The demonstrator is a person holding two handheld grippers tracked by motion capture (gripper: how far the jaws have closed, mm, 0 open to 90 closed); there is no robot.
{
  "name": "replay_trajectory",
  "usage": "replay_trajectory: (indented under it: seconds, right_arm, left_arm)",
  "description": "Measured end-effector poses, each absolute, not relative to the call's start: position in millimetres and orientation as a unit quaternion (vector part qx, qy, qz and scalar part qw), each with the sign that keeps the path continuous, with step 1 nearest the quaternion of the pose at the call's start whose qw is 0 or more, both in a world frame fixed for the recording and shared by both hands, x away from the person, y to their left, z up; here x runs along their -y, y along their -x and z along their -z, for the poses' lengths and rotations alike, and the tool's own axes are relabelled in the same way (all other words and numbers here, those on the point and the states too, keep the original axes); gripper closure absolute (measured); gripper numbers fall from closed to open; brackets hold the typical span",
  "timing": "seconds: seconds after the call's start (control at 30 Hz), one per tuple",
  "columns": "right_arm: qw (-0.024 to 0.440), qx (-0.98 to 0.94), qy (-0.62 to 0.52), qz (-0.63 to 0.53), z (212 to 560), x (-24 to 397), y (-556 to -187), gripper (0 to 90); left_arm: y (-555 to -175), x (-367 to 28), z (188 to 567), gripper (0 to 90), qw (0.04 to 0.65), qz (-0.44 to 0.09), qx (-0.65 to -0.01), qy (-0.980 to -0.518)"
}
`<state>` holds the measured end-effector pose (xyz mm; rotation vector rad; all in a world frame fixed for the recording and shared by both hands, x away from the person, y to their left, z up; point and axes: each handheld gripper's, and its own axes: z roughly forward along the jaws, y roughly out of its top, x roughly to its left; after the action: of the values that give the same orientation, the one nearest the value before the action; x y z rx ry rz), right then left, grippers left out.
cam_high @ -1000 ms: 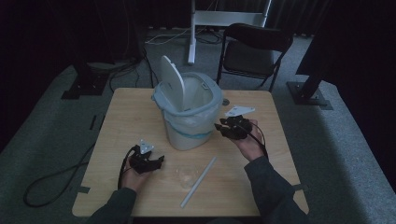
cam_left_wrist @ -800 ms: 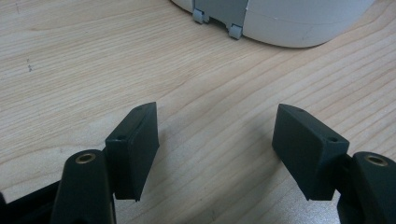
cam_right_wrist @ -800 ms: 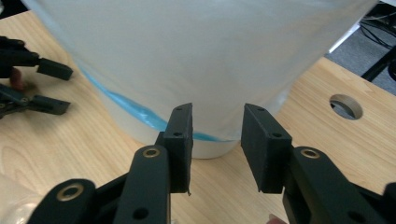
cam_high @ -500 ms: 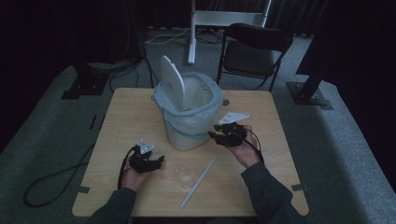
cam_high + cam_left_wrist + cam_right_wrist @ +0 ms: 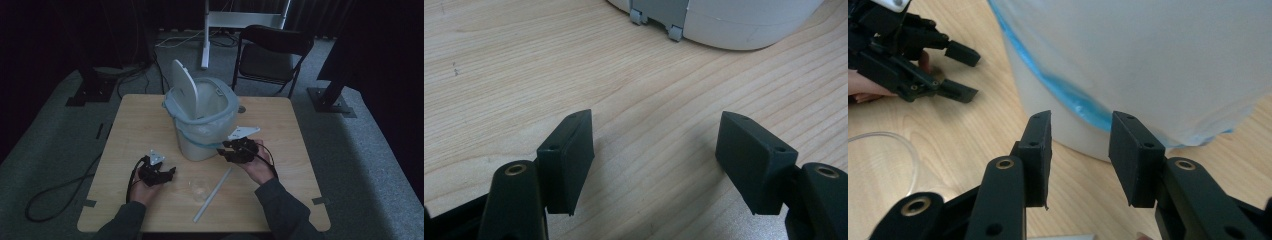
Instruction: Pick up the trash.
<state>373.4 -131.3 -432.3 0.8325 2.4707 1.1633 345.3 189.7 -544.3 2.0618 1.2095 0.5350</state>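
A white bin (image 5: 202,125) with a blue-edged plastic liner (image 5: 1068,95) and a raised lid (image 5: 183,87) stands mid-table. My right gripper (image 5: 223,150) is at the bin's lower right side, pointing at its wall. Its jaws (image 5: 1080,130) have just been opening and stand partly apart, with nothing between them. To the bin's lower left, my left gripper (image 5: 171,173) rests low over the wood. Its jaws (image 5: 656,135) are wide open and empty, and they face the bin's base (image 5: 734,25). The right gripper view also takes in the left gripper (image 5: 968,74).
A clear round plastic cup (image 5: 200,189) and a long white stick (image 5: 214,194) lie on the wooden table (image 5: 135,125) between the hands. The cup's rim (image 5: 898,145) lies left of the right jaws. A black chair (image 5: 272,50) and a white stand (image 5: 205,35) are beyond the table.
My right gripper has come down and toward the person along the bin's right side, nearer its base. The left gripper has stayed where it was.
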Motion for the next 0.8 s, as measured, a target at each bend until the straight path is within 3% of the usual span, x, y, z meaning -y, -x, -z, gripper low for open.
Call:
replay_trajectory:
  seconds: [0.8]
  right_arm:
    - [0.111, -0.870, -0.281, -0.389, 457, 125, -349, 58.0]
  left_arm:
    - [-345, -190, 544, 32.0, 0.338, -0.204, -0.465, -0.793]
